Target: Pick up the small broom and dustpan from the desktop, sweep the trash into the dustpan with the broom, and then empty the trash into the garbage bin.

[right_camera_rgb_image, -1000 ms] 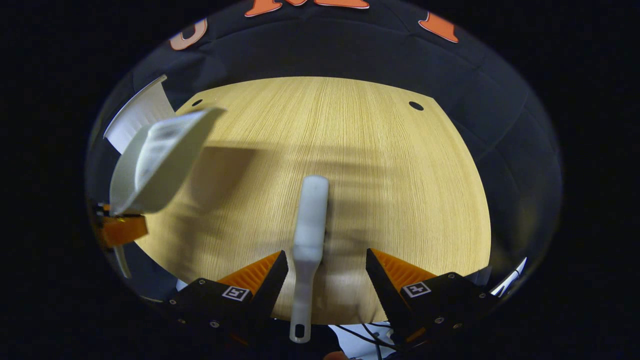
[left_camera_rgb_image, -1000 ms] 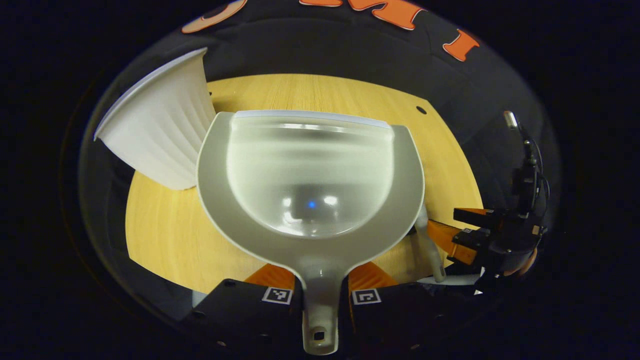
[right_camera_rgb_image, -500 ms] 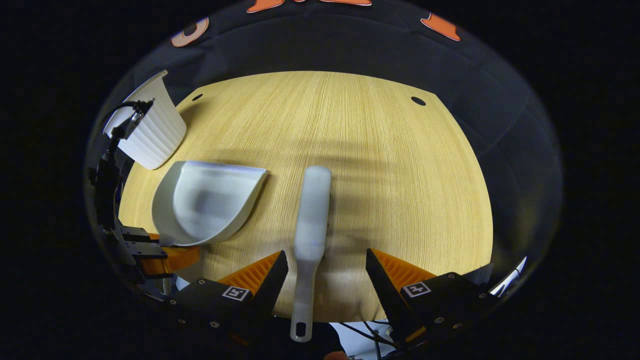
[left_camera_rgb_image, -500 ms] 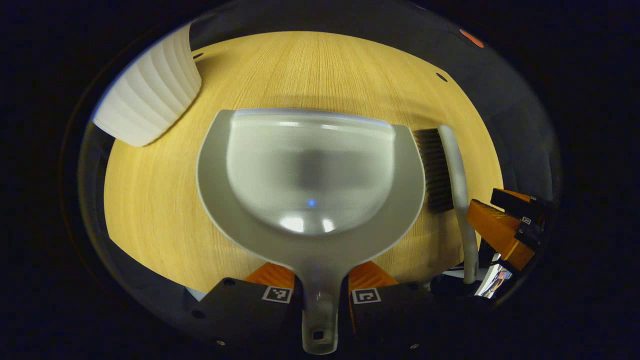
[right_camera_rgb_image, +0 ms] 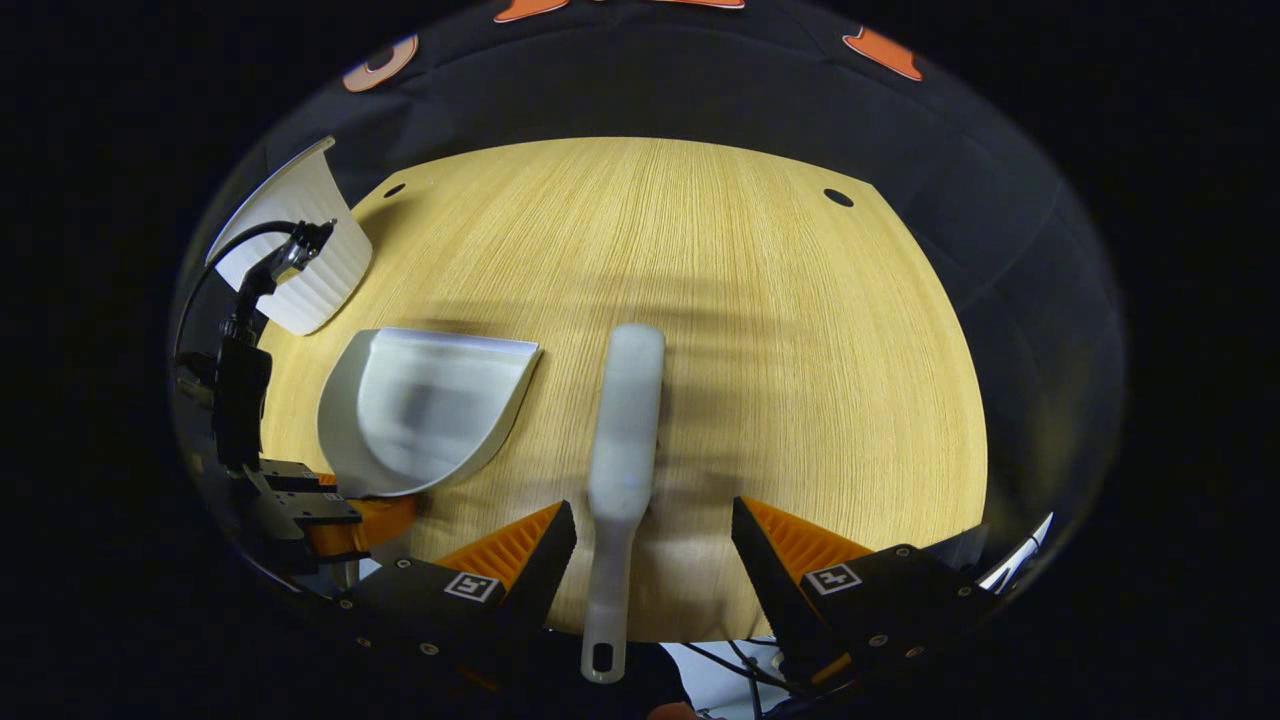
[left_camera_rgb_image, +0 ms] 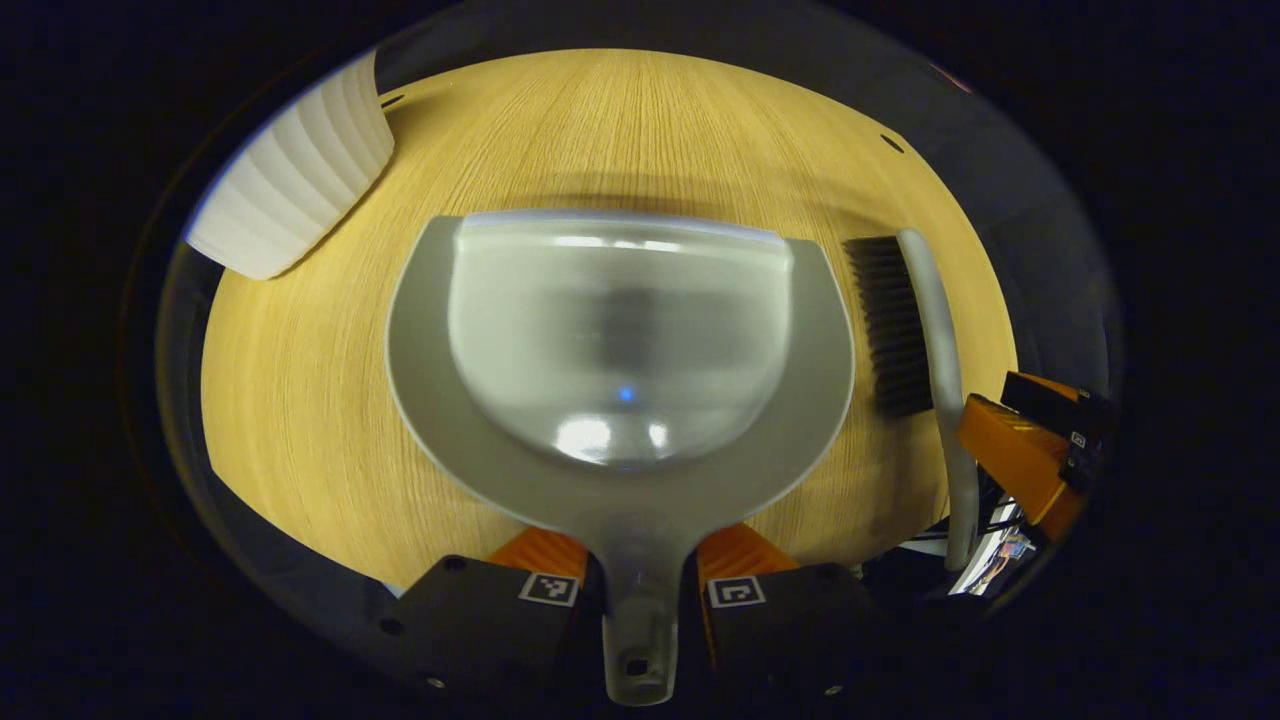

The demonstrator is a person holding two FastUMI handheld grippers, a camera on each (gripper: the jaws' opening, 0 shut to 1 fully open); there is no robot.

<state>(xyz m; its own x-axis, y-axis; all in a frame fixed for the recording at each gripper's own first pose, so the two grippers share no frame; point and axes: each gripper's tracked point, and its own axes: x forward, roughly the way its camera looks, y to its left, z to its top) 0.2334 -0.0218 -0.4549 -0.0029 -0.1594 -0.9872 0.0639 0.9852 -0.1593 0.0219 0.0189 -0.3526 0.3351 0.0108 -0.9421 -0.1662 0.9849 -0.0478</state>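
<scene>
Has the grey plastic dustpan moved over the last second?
Yes. The grey plastic dustpan came down from tilted beside the white ribbed bin onto the wooden desktop.

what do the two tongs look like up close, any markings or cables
Each tongs, left and right, has a black angular body with two wedge-shaped ribbed fingers. A small square black-and-white tag sits on each side near the finger base. Seen from the right gripper view, the left tongs carries a tall black post with a cable.

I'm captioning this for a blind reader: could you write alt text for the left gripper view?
The left gripper grips the handle of a grey dustpan lying on a wooden table. A brush lies right of the pan, and a white ribbed bin stands at upper left.
</scene>
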